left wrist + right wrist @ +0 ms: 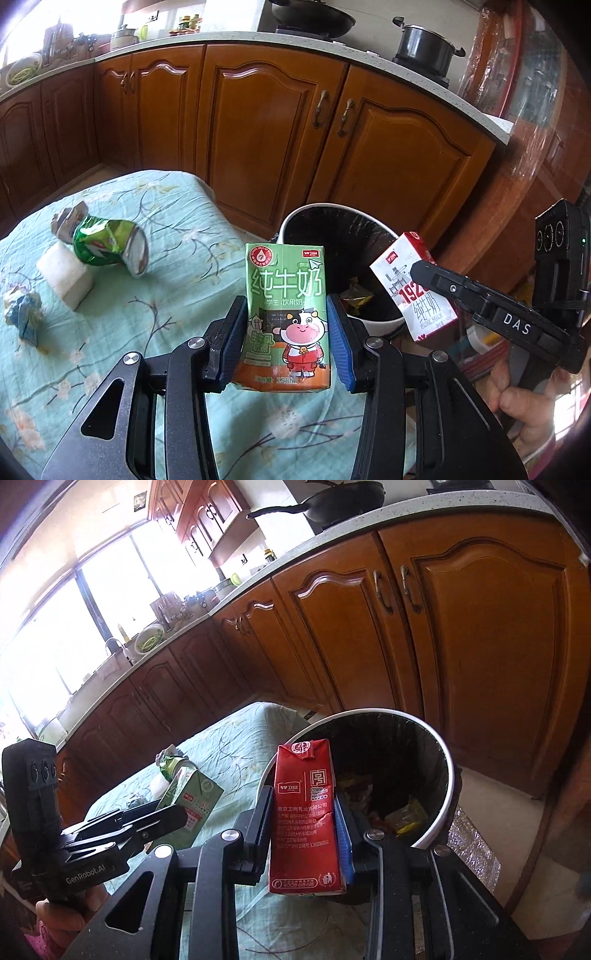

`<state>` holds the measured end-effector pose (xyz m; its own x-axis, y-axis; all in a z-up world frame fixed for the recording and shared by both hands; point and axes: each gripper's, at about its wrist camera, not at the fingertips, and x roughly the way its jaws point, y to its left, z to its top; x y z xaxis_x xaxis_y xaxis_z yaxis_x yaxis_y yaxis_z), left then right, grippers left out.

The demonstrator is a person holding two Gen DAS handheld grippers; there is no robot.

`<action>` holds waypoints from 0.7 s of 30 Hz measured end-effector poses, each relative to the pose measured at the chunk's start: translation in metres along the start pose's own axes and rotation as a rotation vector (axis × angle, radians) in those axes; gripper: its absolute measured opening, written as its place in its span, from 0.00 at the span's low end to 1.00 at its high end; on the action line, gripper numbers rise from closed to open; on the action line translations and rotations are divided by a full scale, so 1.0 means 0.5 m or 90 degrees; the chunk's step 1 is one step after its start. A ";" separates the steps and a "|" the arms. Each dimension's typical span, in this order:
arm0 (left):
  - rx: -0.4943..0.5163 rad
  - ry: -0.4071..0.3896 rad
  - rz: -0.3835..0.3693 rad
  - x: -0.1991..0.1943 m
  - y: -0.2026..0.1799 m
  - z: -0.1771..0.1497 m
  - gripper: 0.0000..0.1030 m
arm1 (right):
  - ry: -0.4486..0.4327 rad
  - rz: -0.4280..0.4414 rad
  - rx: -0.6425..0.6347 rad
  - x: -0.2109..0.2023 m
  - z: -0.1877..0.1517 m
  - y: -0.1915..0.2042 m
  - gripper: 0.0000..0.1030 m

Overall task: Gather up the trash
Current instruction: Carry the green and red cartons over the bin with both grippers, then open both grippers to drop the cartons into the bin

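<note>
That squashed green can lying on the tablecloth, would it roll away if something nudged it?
Probably not far: the crushed green can is dented out of round and leans against a white block. Being crumpled and apparently empty, it likely feels light and gives further under a squeeze.

Kitchen w/ brown wooden cabinets (258,122) under a pale speckled countertop (236,38); wok (343,496) and pot (424,46) on top; bright window (85,620) blown out, sink (110,653) prob. below it; pale floor (491,794); floral teal cloth (166,229) over table.
</note>
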<state>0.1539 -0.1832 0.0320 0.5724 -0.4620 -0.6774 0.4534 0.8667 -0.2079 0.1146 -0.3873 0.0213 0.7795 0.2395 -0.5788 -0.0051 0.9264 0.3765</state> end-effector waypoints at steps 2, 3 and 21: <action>0.014 0.002 -0.006 0.012 -0.018 0.013 0.40 | 0.000 -0.005 0.004 0.005 0.006 -0.011 0.30; 0.020 0.004 -0.008 0.019 -0.025 0.019 0.40 | 0.001 -0.006 0.008 0.008 0.008 -0.017 0.30; 0.068 0.065 -0.025 0.161 -0.103 0.088 0.40 | 0.030 -0.033 0.046 0.080 0.048 -0.096 0.30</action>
<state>0.2070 -0.2733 0.0192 0.4830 -0.4683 -0.7399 0.5472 0.8211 -0.1625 0.1612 -0.4291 -0.0027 0.7470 0.2072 -0.6317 0.0811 0.9147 0.3959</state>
